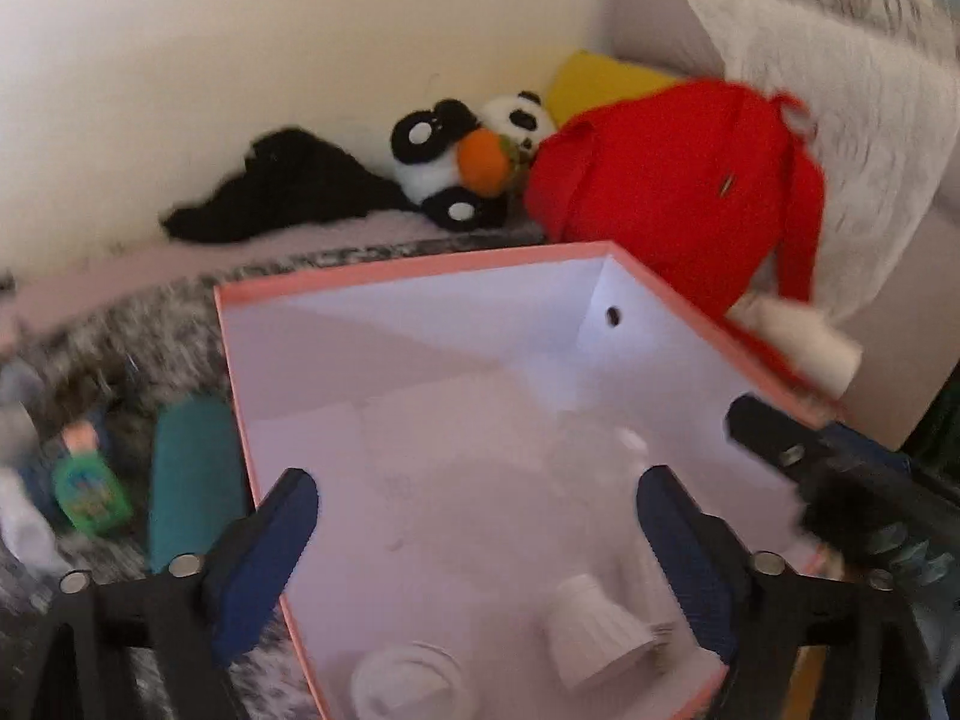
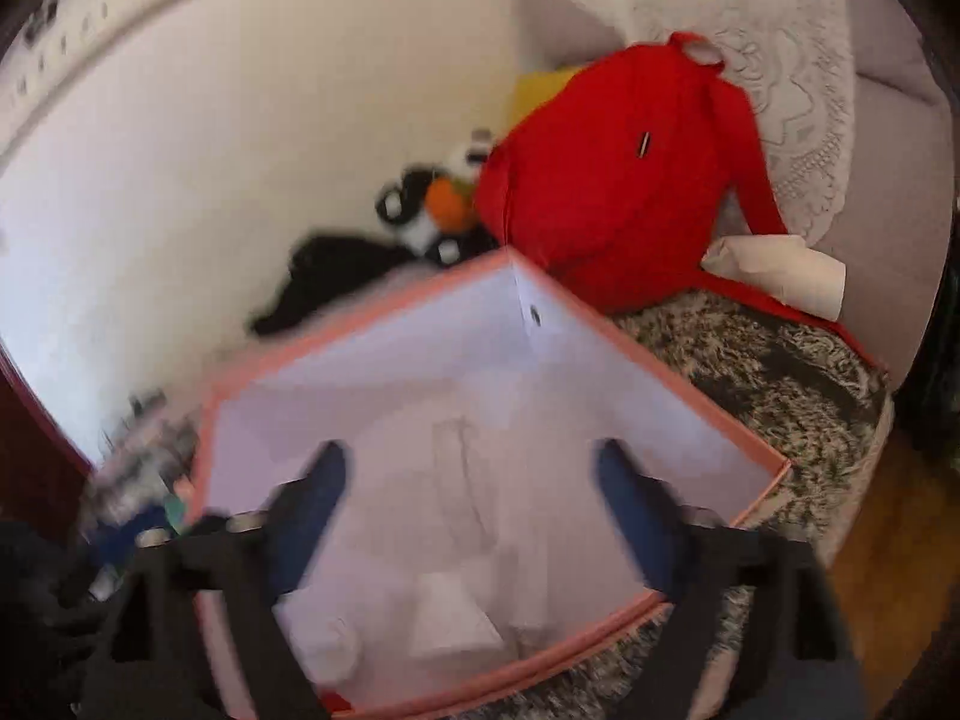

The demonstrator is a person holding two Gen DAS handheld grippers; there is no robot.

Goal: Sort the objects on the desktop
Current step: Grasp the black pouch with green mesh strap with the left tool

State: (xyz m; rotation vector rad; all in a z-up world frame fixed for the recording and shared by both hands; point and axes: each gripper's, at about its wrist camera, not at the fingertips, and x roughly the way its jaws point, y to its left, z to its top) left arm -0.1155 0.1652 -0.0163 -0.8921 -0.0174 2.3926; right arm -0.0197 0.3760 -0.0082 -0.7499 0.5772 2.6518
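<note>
Both grippers, left (image 1: 477, 534) and right (image 2: 471, 510), hang spread and empty over my pink box (image 1: 408, 267), white items already inside. Next I'd swing left to the green bottle (image 1: 90, 483) beside it, approaching low and squarely.

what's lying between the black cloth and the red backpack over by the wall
A panda plush toy holding an orange ball lies between the black cloth and the red backpack, touching both. The left wrist view shows it most clearly.
</note>
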